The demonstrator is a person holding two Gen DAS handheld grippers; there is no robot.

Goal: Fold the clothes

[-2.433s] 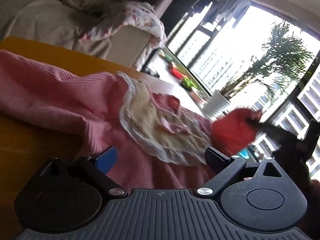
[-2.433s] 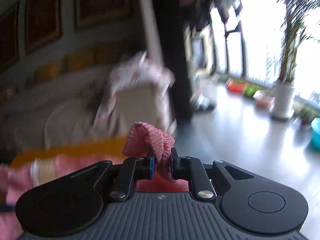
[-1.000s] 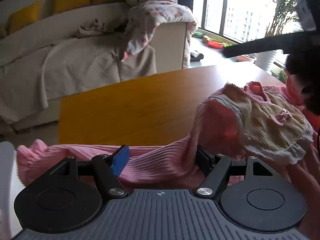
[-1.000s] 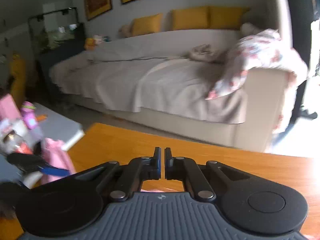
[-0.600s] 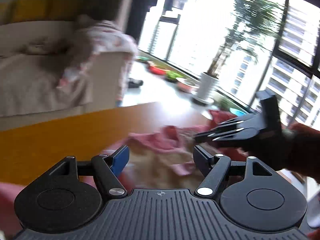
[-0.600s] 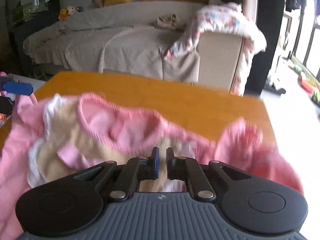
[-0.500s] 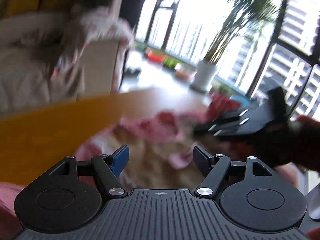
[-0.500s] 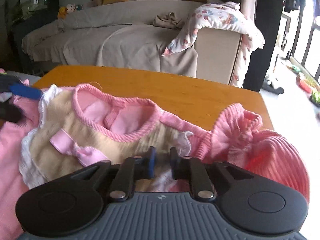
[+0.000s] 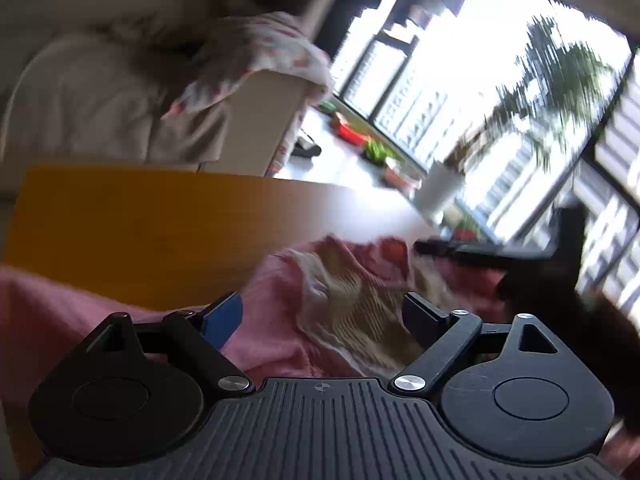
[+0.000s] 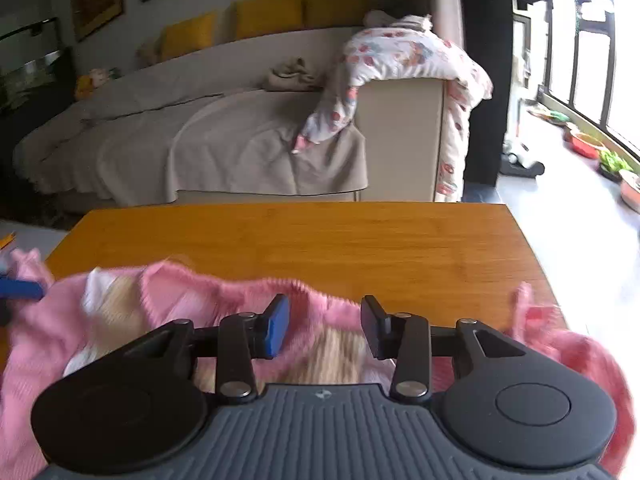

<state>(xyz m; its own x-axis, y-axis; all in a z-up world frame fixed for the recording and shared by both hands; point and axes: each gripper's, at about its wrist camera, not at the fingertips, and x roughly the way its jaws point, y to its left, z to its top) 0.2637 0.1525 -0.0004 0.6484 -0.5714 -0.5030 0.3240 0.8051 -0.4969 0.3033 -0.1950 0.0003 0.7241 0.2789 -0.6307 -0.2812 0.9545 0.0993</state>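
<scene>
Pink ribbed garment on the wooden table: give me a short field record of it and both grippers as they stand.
garment: pink ribbed knit garment with a cream front panel, spread out and rumpled
surface: orange-brown wooden table
left gripper: open, garment between its fingers, nothing clamped
right gripper: open, over the neckline, nothing clamped
background: beige covered sofa with a floral cloth draped over its arm
image quality: left wrist view motion-blurred

Left tool (image 9: 322, 316) jaws spread wide, gripping nothing; right tool (image 10: 324, 326) jaws parted, gripping nothing.
</scene>
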